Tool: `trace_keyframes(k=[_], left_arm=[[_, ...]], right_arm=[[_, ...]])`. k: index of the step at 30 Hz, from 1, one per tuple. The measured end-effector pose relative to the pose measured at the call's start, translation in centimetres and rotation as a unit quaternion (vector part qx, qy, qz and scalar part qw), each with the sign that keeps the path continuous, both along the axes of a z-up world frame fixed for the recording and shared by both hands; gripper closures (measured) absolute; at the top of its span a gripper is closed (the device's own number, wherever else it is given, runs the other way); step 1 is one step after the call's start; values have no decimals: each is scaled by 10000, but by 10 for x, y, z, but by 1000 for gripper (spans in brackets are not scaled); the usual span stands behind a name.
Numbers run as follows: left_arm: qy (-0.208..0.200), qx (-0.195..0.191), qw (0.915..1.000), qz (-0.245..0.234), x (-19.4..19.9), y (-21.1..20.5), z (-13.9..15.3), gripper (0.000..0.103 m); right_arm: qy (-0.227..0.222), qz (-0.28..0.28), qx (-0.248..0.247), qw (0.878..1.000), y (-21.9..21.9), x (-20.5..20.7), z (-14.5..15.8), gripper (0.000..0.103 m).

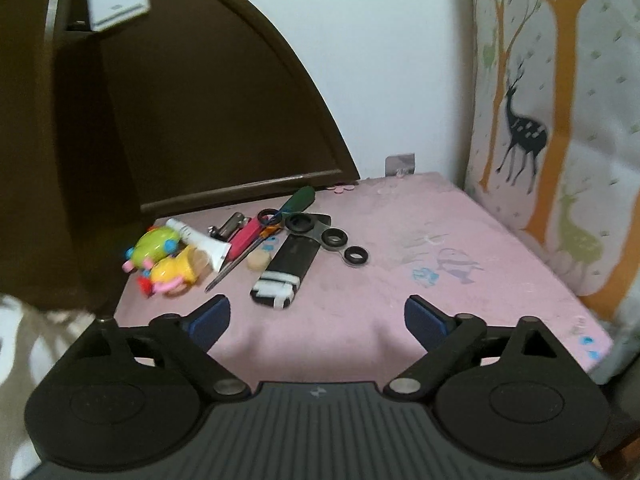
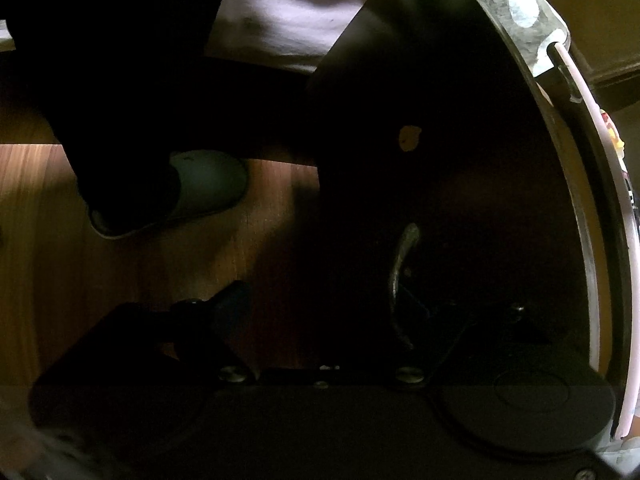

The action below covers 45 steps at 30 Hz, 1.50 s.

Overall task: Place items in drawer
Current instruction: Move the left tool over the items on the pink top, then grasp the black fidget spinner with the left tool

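Left gripper wide open, empty, above pink tabletop; right gripper open beside drawer handle.

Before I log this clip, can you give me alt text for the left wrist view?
An open left hand-held gripper hovers over a pink patterned tabletop holding a cluster of small items: yellow-green plastic toys, a white tube, a red-handled screwdriver and a black taped remote. A dark brown wooden headboard stands behind.

Ahead of the blue-padded fingers, a pink worktop carries yellow-green toys, a black white-taped remote and a red-handled screwdriver.
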<state>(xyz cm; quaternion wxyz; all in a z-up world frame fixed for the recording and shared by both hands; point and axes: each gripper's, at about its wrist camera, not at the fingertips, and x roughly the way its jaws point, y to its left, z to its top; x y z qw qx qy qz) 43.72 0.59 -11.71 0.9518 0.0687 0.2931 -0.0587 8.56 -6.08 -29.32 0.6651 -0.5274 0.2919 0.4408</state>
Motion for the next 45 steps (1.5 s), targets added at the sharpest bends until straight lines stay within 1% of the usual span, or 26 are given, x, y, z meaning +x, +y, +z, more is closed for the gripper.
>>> trace_keyframes(k=[4,5,7,10,12,15,18,26,27,28,29,30,32,34,35,37,40,41,45], left_arm=[[181,85,9997,-123,39,-4,-13,21],[223,50,9996,-145,48,-5,-15,23],[292,-111,9994,-128,64,-5,-19,23],[333,-402,9986,80,85,-4,-24,23],[347,-575,9975,239,99,-3,-28,23],[368,-833,9947,476,119,-3,-33,23],[390,-1059,9912,693,137,-4,-39,23],[391,-854,9903,1028,163,-12,-51,23],[390,-825,9901,1069,166,-13,-52,25],[389,-796,9899,1111,169,-14,-54,41],[389,-767,9896,1152,172,-15,-55,49],[383,-764,9899,1133,173,-14,-56,51],[319,-723,9915,1032,166,-11,-53,61],[236,-657,9927,981,159,-9,-50,67],[214,-699,9927,965,156,-7,-48,70],[198,-742,9929,912,149,-3,-45,71],[157,-608,9951,769,136,-3,-40,71],[146,-652,9950,741,132,-2,-37,71],[107,-1084,9917,687,115,9,-23,71]], right_arm=[[-9,68,10,10000,2,-2,-2,20],[-10,87,12,10000,1,0,-2,19],[-9,112,16,9999,1,1,-2,18],[-5,138,7,9999,3,2,-3,17],[-1,152,-2,9999,5,3,-5,13],[-5,193,-7,9998,6,3,-7,10],[-8,225,-2,9997,6,3,-9,9],[-22,311,30,9995,5,3,-12,6],[-25,323,32,9995,5,3,-11,6],[-27,333,34,9994,4,3,-11,5],[-29,344,36,9994,3,3,-10,5],[-31,355,39,9994,2,3,-10,5],[-33,383,37,9993,1,3,-10,5],[-35,396,32,9992,1,4,-9,6],[-36,403,30,9992,1,4,-9,6],[-38,410,23,9991,1,4,-9,6],[-43,406,11,9992,1,4,-9,6],[-45,403,7,9992,1,4,-9,6],[-52,392,-9,9992,2,4,-9,6]])
